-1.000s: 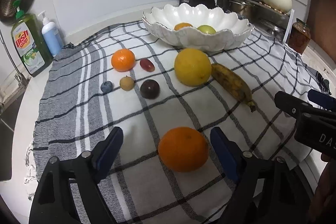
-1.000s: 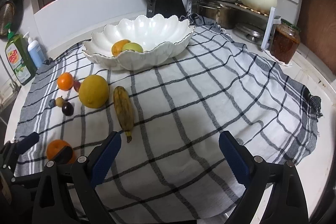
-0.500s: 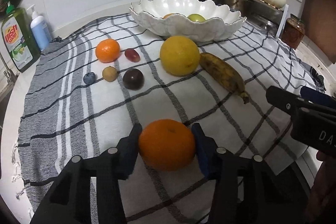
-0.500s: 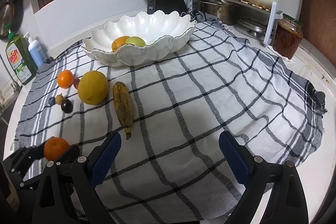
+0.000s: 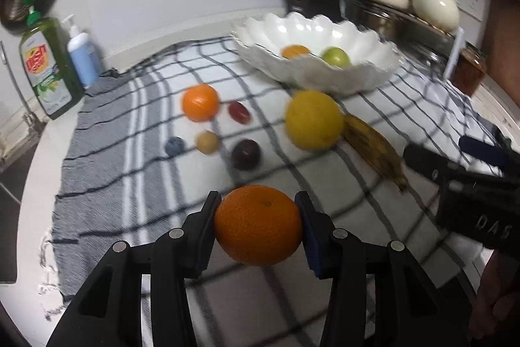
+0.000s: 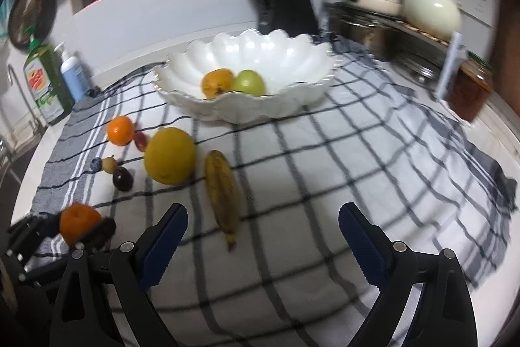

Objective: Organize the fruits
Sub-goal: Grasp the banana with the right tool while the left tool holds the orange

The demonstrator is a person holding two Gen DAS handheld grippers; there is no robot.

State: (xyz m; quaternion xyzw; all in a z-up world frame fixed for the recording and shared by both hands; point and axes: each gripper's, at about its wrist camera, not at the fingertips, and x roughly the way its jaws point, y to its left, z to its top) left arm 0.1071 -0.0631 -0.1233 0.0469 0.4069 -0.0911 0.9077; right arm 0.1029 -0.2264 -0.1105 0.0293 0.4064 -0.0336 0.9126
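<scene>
— What do you see far left?
— Your green soap bottle [image 5: 48,67] beside a blue pump bottle [image 5: 81,56].
— Far right?
— A cream pot [image 6: 432,7], a knife block [image 6: 286,2], a brown jar [image 6: 469,90].

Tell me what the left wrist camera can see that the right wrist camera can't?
Only the left wrist view shows the left gripper close up, its jaws shut on the big orange, and both sides of that fruit. Only the right wrist view shows the right gripper with jaws wide apart, holding nothing, plus the cloth's far right edge. Both show the white bowl with two fruits inside, the banana and the big yellow fruit.
</scene>
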